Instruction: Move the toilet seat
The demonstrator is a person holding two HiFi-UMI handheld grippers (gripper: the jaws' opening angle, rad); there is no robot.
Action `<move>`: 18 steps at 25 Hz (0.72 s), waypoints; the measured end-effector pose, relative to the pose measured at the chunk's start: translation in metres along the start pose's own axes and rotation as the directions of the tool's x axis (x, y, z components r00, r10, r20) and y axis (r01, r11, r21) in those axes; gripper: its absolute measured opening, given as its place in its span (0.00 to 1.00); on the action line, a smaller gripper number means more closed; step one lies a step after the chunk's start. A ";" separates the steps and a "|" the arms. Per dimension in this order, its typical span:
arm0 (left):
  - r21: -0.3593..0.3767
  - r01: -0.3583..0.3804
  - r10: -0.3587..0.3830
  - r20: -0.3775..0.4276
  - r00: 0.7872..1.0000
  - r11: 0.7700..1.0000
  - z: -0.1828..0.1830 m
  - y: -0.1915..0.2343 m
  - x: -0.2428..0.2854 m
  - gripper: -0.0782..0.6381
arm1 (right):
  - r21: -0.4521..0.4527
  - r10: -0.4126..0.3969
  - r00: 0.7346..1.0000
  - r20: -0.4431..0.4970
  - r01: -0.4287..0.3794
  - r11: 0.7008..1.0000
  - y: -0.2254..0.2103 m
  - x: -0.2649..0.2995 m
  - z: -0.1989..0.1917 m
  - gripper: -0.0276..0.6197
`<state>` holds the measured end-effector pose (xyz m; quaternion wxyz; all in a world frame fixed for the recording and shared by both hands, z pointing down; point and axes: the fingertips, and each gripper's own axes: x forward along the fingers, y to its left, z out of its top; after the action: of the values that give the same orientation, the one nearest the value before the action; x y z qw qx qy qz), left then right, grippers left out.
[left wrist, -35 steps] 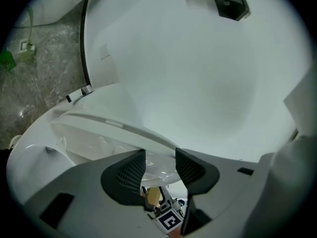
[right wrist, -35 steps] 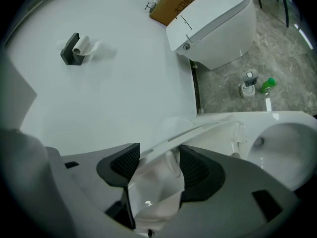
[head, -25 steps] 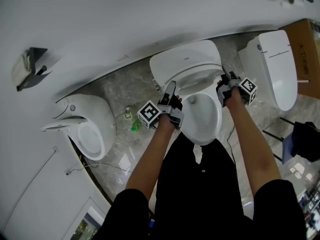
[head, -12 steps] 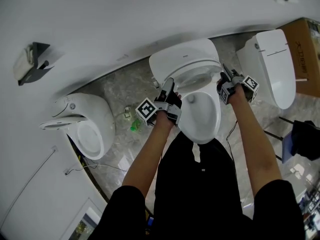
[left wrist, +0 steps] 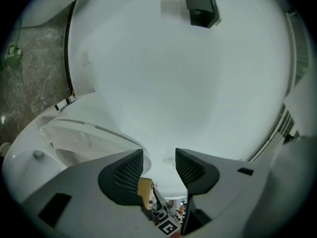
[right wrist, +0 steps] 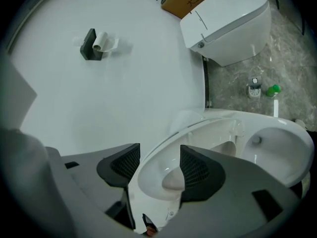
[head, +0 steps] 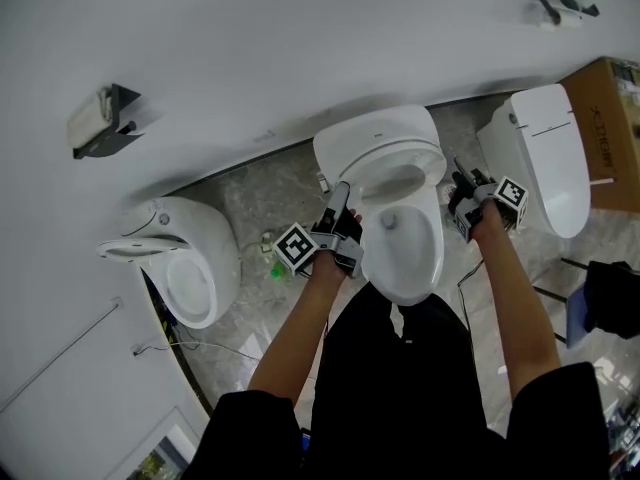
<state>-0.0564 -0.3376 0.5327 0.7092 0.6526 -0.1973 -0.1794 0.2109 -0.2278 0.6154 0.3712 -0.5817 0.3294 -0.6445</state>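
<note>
Toilet seat (head: 395,158) tilted partly up off the middle bowl (head: 410,253); left tool (head: 341,193) and right tool (head: 460,180) each clamp a side rim. Cardboard box (head: 612,118) carries dark print, unreadable

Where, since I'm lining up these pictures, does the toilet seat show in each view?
Head view: the toilet seat is at upper centre, lifted off the toilet bowl below it.
Left gripper view: the seat is at lower left, its rim running in between the jaws.
Right gripper view: the seat is at bottom centre, its ring between the jaws.
Shared landmark: the bowl, at far lower left and lower right.
</note>
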 end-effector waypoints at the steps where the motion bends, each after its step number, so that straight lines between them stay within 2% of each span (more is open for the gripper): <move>1: 0.025 0.008 -0.008 -0.006 1.000 1.000 -0.005 -0.009 -0.005 0.39 | -0.023 0.000 1.000 -0.012 -0.001 1.000 0.006 -0.009 -0.003 0.44; 5: 0.147 0.014 -0.006 -0.056 0.998 0.989 -0.029 -0.042 -0.029 0.39 | -0.093 0.014 0.999 -0.052 -0.018 0.995 0.027 -0.050 -0.019 0.44; 8: 0.228 -0.014 0.032 -0.078 0.996 0.974 -0.043 -0.057 -0.046 0.39 | -0.044 0.123 0.992 -0.033 -0.124 0.991 0.046 -0.080 -0.027 0.44; 10: 0.316 -0.033 0.063 -0.084 0.994 0.948 -0.055 -0.068 -0.059 0.39 | -0.050 0.164 0.986 -0.034 -0.165 0.985 0.055 -0.106 -0.035 0.44; 13: 0.506 -0.016 0.073 -0.091 0.993 0.863 -0.071 -0.094 -0.068 0.39 | -0.159 0.187 0.982 -0.041 -0.191 0.969 0.071 -0.136 -0.048 0.44; 15: 0.624 0.021 0.058 -0.105 0.993 0.781 -0.085 -0.114 -0.075 0.39 | -0.259 0.217 0.975 -0.047 -0.222 0.940 0.087 -0.152 -0.065 0.44; 16: 0.675 0.043 0.050 -0.117 0.992 0.737 -0.094 -0.123 -0.078 0.39 | -0.323 0.232 0.971 -0.057 -0.238 0.916 0.097 -0.160 -0.076 0.44; 18: 0.752 0.079 0.041 -0.139 0.989 0.655 -0.111 -0.138 -0.083 0.39 | -0.461 0.256 0.963 -0.081 -0.264 0.847 0.119 -0.172 -0.097 0.44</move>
<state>-0.0702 -0.2112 0.3836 0.3844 0.9013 -0.1955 -0.0413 0.1338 -0.1406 0.4163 0.3011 -0.5985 0.5536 -0.4947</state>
